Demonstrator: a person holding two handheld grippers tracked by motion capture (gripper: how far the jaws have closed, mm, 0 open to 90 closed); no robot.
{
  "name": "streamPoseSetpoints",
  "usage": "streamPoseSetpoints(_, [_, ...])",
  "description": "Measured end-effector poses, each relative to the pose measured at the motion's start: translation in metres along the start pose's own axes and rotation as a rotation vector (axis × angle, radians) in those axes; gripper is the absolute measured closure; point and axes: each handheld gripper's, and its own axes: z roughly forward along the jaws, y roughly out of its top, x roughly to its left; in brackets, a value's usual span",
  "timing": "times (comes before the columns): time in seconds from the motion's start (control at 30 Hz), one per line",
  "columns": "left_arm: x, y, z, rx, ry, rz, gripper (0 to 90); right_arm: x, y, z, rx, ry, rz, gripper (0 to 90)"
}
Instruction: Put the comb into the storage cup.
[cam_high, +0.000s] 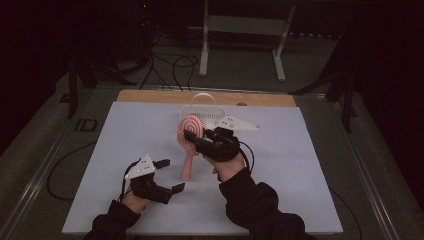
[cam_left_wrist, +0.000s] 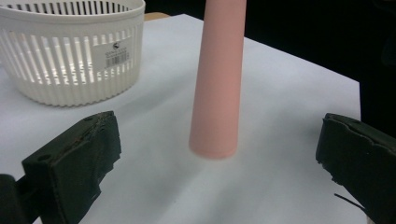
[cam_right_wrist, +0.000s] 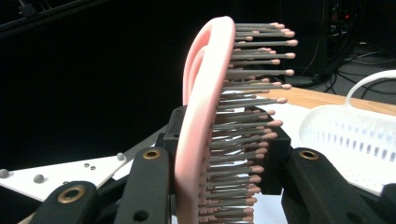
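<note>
— What does your right tool have?

— It is clamped on the head of the pink hairbrush. My right tool's view shows the bristles sticking out toward three o'clock, with the pads squeezing the head from both sides; from above I just see the pink spiral back.

— And the left tool?

— Its jaws stand wide apart, gripping nothing. Its view shows the brush handle between them, touching neither. From above, the handle end sits at one o'clock of that tool, just beside it.

— Anything else?

— A white basket at twelve o'clock of the brush, on the bench.
</note>
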Motion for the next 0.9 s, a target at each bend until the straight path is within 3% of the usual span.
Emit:
streamPoseSetpoints(0.13, [0.003, -0.003, -0.008, -0.011, 0.017, -0.004, 0.0, -0.003, 0.002, -0.001, 0.004, -0.009, -0.018, 64.4])
streamPoseSetpoints(0.23, [0.004, -0.005, -0.013, -0.016, 0.021, -0.001, 0.0, -0.004, 0.003, -0.001, 0.007, -0.004, -0.067, 64.4])
streamPoseSetpoints(0.9, [0.006, -0.025, -0.042, -0.022, 0.039, 0.007, 0.0, -0.013, 0.027, -0.012, -0.004, -0.024, -0.172, 64.4])
